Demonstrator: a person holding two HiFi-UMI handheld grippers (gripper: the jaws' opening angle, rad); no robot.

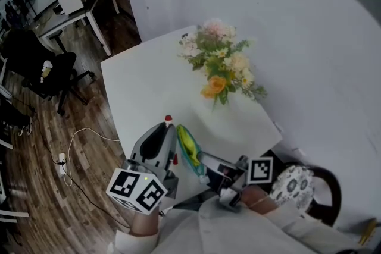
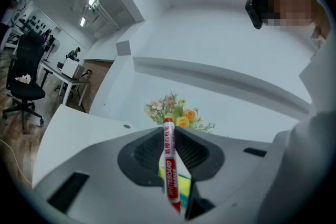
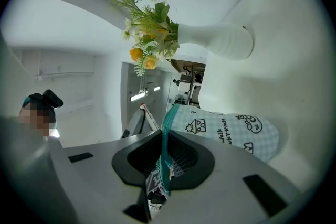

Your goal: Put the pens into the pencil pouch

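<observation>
Slim marker (image 2: 169, 165) (red-capped), checked fabric pouch (image 3: 236, 131)

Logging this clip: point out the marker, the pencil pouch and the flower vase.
marker (image 2: 169, 165), left gripper view, printed barrel.
pencil pouch (image 3: 231, 131), right gripper view, checked side.
flower vase (image 3: 220, 42), right gripper view, ribbed white body.

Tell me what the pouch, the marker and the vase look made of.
Pouch: likely soft fabric, matte, by its checked print and limp edge. Marker: smooth plastic, slightly glossy barrel with printed label. Vase: white, ribbed, matte; ceramic or plastic, unclear.
</observation>
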